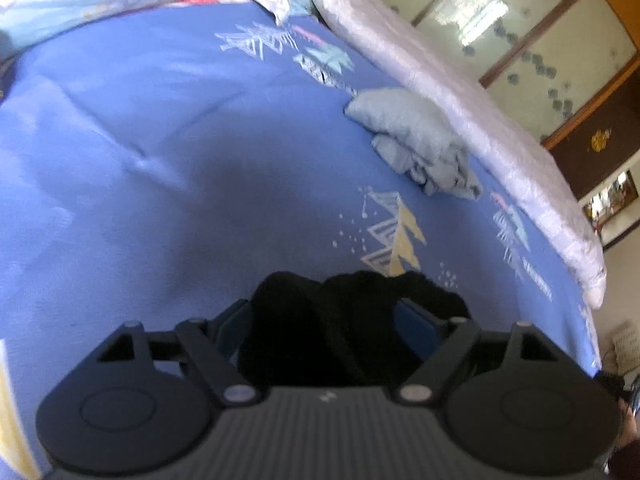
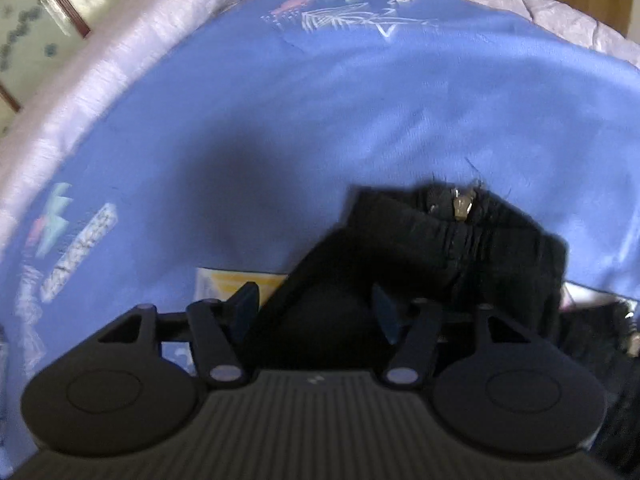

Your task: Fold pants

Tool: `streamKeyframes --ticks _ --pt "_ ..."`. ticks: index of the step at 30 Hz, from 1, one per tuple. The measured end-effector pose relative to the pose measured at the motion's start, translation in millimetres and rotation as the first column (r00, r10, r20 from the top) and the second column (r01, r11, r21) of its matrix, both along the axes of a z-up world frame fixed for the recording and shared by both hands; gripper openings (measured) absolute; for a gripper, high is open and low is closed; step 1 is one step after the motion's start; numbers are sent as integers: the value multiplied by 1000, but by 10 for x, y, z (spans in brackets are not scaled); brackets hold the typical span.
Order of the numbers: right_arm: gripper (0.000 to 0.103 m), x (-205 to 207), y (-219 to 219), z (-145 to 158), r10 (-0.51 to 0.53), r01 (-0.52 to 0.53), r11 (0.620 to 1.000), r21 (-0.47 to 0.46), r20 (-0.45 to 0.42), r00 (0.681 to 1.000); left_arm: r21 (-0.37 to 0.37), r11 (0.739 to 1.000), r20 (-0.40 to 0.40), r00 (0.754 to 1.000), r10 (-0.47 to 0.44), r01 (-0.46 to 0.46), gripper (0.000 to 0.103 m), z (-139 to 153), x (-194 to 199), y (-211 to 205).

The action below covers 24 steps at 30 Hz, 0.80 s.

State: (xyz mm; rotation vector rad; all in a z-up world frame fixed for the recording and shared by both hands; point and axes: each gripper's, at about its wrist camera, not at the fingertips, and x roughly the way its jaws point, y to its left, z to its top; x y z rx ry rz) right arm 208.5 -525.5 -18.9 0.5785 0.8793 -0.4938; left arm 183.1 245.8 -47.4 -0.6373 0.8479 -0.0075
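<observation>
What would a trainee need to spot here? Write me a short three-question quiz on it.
1. True or false: both the left gripper and the right gripper have black pants between their fingers.
2. Multiple choice: what lies on the blue sheet near the bed's far edge in the left wrist view? A) a red towel B) a light blue cloth C) a shoe
3. Fill in: the small metal piece showing on the pants in the right wrist view looks like a ____.

Key: 1 true; 2 B; 3 zipper pull, though the blur leaves that uncertain.
</observation>
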Motion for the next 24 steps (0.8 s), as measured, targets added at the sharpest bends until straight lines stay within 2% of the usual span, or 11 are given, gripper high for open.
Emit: streamKeyframes --ticks 1,2,3,4,7,10,14,18,21,23,24 --pt "46 42 57 -4 4 -5 999 -49 -20 1000 5 1000 -8 1000 -22 22 67 -31 18 -42" --pt "35 75 114 3 4 -9 995 -102 -49 999 6 998 -7 998 -56 56 45 -54 25 -94" --pt "23 90 147 6 14 -21 991 -131 -58 998 9 996 -4 996 -91 91 35 -73 21 -146" --pt "14 71 131 6 23 -27 993 -113 -41 999 16 993 -5 993 -117 117 18 -92 19 -196" --pt "3 -37 20 35 -24 25 998 -60 26 999 41 992 -3 993 -117 117 14 -108 13 -243" --pt "3 -60 39 274 -24 39 994 -101 143 989 11 996 45 995 -84 84 13 12 37 -154" --pt "3 88 24 670 -11 49 992 -119 303 953 -5 998 140 989 -54 55 13 244 123 -108" --pt "3 296 26 955 -26 71 994 -82 453 891 -30 999 249 968 25 -19 13 388 206 -79" --pt "3 532 110 921 -15 65 994 -90 465 885 -32 996 269 959 91 -85 14 312 329 -48" --pt "12 741 177 703 -23 75 992 -106 429 903 21 993 201 973 111 -117 15 160 523 -83" --pt "38 827 189 583 -22 61 994 -86 398 917 36 993 147 983 107 -113 15 45 628 -95"
